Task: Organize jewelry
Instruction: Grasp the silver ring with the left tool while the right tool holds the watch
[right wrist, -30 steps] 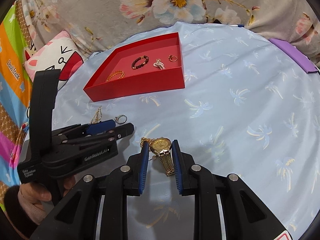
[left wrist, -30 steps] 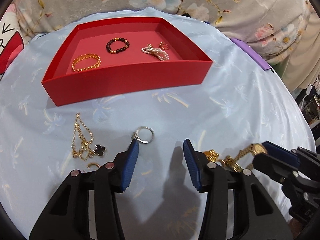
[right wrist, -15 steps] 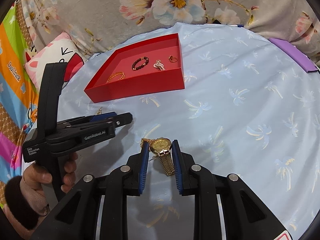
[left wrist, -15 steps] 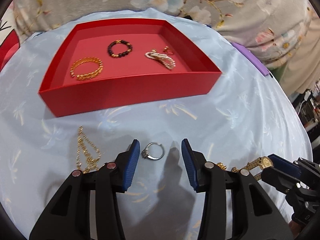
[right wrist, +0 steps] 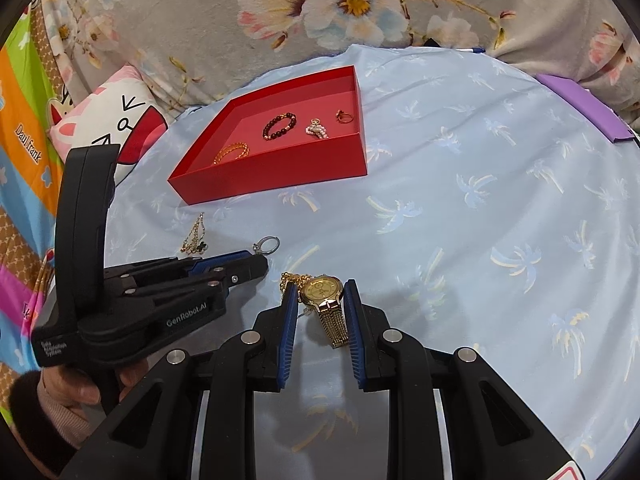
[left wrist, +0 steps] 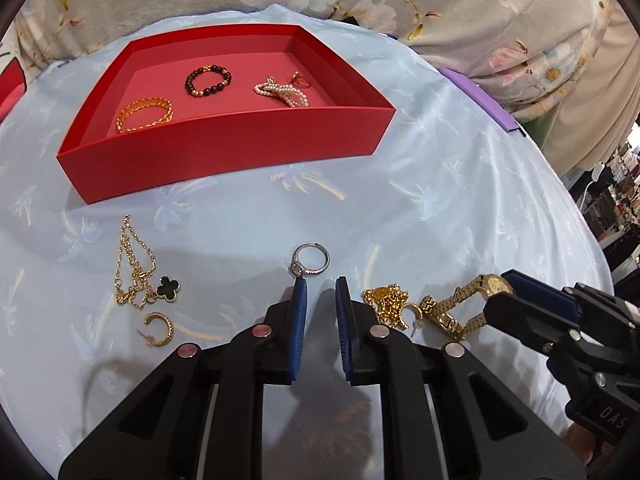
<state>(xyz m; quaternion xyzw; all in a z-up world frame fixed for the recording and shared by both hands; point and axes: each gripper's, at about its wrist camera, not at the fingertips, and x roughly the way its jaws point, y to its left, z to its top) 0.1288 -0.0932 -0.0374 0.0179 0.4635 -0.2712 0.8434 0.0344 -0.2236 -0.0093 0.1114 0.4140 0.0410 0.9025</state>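
Left claw (left wrist: pixel 320 284): bottom centre of the left wrist view. Its jaws have just been closing and now stand a narrow gap apart, with nothing between the pads.
Silver ring (left wrist: pixel 298 267): on the blue palm-print cloth (left wrist: pixel 460 208), just past the left claw's tips. Its stone setting is at the tip of the left pad; whether they touch is hard to make out.
Right claw (right wrist: pixel 321 284): bottom centre of the right wrist view, clamped on the case of the gold wristwatch (right wrist: pixel 326 304). The band trails down between the pads.
Red tray (left wrist: pixel 224 148): upper left of the left wrist view. It holds a gold chain bracelet (left wrist: pixel 145 114), a dark bead bracelet (left wrist: pixel 188 82), a pearl piece (left wrist: pixel 282 92) and a small gold ring (left wrist: pixel 299 78) that is partly hidden behind the pearls.
Necklace with black clover pendant (left wrist: pixel 168 290): left of the ring, bunched on the cloth.
Gold hoop earring (left wrist: pixel 168 326): just below the necklace.
Gold chain heap (left wrist: pixel 386 300): between the left claw and the watch. Its lower part is hidden behind the claw's finger.
Purple flat item (left wrist: pixel 476 94): right edge of the cloth, only partly visible, so its kind cannot be told.
Person's hand (right wrist: pixel 76 384): lower left of the right wrist view, on the left claw's handle and cut off by the frame edge.
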